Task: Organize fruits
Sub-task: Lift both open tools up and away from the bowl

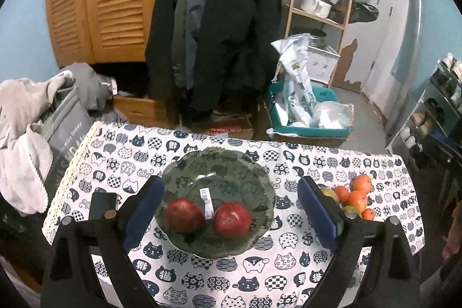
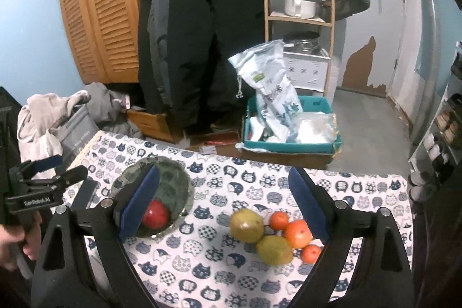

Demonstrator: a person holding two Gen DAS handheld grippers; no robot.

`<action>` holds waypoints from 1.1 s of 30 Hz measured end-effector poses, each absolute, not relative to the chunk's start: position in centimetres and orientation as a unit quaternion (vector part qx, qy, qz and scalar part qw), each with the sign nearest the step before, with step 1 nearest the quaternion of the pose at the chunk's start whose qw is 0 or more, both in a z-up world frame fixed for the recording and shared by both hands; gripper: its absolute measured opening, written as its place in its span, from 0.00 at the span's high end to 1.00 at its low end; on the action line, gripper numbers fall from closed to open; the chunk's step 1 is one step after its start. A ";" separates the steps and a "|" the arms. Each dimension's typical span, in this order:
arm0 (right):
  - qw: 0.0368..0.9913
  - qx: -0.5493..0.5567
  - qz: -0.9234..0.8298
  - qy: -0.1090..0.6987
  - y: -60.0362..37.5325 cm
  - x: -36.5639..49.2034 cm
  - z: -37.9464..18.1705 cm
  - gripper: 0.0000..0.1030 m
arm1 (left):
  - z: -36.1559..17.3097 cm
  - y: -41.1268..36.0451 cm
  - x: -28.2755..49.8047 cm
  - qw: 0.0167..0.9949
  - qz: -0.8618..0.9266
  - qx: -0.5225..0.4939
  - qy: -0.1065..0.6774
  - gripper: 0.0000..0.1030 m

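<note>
Two red apples [image 1: 208,217] already sit in the green bowl [image 1: 216,172], likely sorted there by kind. Right of the bowl, pears [image 2: 247,225] and oranges [image 2: 299,233] cluster on the surface (still unsorted). Both the left gripper [image 1: 231,210] and right gripper [image 2: 225,210] hang released, jaws spread, grasping nothing.

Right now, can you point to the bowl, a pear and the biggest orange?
bowl [image 1: 231,160]: left wrist view, far rim.
pear [image 2: 247,225]: right wrist view, its middle.
biggest orange [image 2: 299,233]: right wrist view, its middle.
</note>
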State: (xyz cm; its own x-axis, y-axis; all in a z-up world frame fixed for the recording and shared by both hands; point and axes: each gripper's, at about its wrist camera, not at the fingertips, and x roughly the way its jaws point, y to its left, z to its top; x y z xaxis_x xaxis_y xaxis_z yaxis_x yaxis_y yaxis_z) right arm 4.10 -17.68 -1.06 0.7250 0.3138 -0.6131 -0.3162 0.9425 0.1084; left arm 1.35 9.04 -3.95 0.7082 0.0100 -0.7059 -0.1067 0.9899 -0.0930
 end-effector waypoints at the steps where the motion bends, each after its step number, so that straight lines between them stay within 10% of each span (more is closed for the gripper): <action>1: 0.929 0.001 0.169 0.329 -18.2 4.0 -1.0 0.12 | -3.7 8.7 1.3 0.923 0.030 -0.059 0.378 0.07; 33: 0.922 0.007 0.106 0.373 -28.3 3.4 -5.3 0.12 | -6.3 -2.1 4.4 0.909 -0.029 0.008 0.416 0.01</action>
State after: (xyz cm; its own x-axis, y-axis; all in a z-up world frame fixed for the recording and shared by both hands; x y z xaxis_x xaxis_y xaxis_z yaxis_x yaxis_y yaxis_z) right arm 3.40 -28.27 -5.31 0.6988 0.2003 -0.6867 -0.1900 0.9775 0.0919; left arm 4.44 -2.06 -6.31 0.6517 -0.0456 -0.7571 0.0593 0.9982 -0.0091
